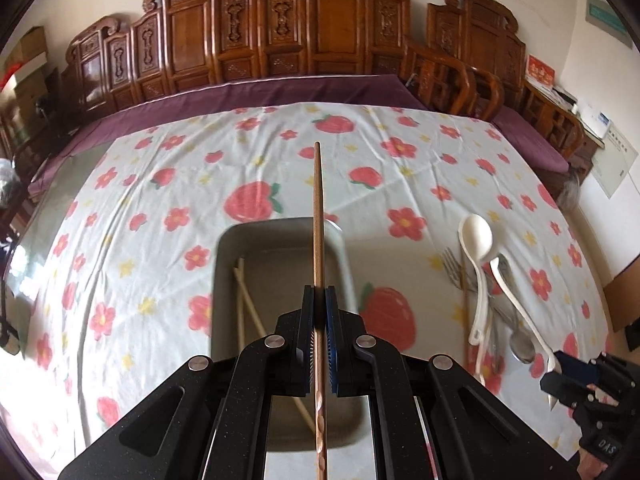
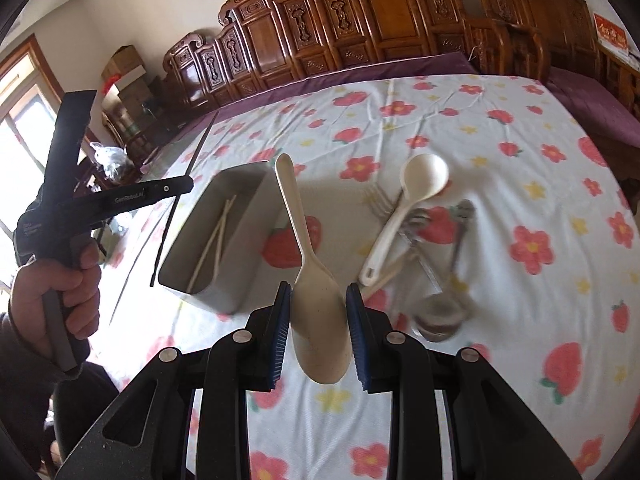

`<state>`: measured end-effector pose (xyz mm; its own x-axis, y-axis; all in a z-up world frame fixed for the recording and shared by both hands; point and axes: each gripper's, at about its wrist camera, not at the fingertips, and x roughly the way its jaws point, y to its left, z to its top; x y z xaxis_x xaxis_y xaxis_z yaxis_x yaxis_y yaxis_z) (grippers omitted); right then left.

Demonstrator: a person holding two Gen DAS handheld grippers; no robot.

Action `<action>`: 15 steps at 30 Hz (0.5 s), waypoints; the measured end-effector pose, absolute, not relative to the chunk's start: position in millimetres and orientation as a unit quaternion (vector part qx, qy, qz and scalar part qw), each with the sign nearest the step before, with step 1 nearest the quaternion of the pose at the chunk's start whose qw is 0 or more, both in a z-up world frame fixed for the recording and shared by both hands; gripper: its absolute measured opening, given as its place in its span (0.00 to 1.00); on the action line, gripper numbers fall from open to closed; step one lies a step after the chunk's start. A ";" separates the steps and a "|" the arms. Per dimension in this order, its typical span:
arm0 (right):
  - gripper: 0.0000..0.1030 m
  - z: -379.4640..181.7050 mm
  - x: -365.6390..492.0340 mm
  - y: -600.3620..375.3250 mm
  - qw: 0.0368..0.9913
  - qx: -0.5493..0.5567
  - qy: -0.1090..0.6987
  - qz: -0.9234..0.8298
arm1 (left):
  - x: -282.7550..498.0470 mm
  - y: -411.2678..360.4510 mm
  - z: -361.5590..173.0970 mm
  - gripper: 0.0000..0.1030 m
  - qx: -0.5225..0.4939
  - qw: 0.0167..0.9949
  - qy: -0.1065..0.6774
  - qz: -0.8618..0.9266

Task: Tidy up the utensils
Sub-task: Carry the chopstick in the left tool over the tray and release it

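Note:
My left gripper (image 1: 319, 294) is shut on a brown chopstick (image 1: 318, 216) and holds it above the grey rectangular tray (image 1: 224, 280), which has two pale chopsticks (image 1: 242, 300) in it. My right gripper (image 2: 318, 296) is shut on the bowl of a cream spoon (image 2: 316, 312), its handle pointing away, above the cloth right of the tray (image 2: 256, 208). The right gripper also shows in the left wrist view (image 1: 560, 380). The left gripper shows at the left of the right wrist view (image 2: 176, 188) with the dark chopstick (image 2: 188, 176).
A pile of utensils lies on the flowered tablecloth right of the tray: a white ladle (image 2: 404, 208), a fork (image 2: 378, 200) and metal spoons (image 2: 440, 312). The ladle also shows in the left wrist view (image 1: 476, 248). Carved wooden chairs (image 1: 320, 32) stand behind the table.

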<state>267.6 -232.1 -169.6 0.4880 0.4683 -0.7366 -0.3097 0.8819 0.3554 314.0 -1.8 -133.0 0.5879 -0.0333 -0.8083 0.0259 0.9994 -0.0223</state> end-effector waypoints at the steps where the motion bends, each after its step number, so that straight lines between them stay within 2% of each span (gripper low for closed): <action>1: 0.29 -170.1 269.5 -227.7 0.857 0.091 0.453 0.228 | 316.2 3.4 -134.2 0.04 -0.008 0.891 0.455 -0.015; 15: 0.29 -169.7 295.0 -161.3 0.850 0.084 0.456 0.251 | 329.3 35.7 -171.7 0.04 -0.023 0.879 0.477 -0.017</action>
<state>295.0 -161.3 -169.7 0.4582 0.5039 -0.7322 -0.3503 0.8595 0.3723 329.3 35.7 -171.7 0.5448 -0.0513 -0.8370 0.0078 0.9984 -0.0561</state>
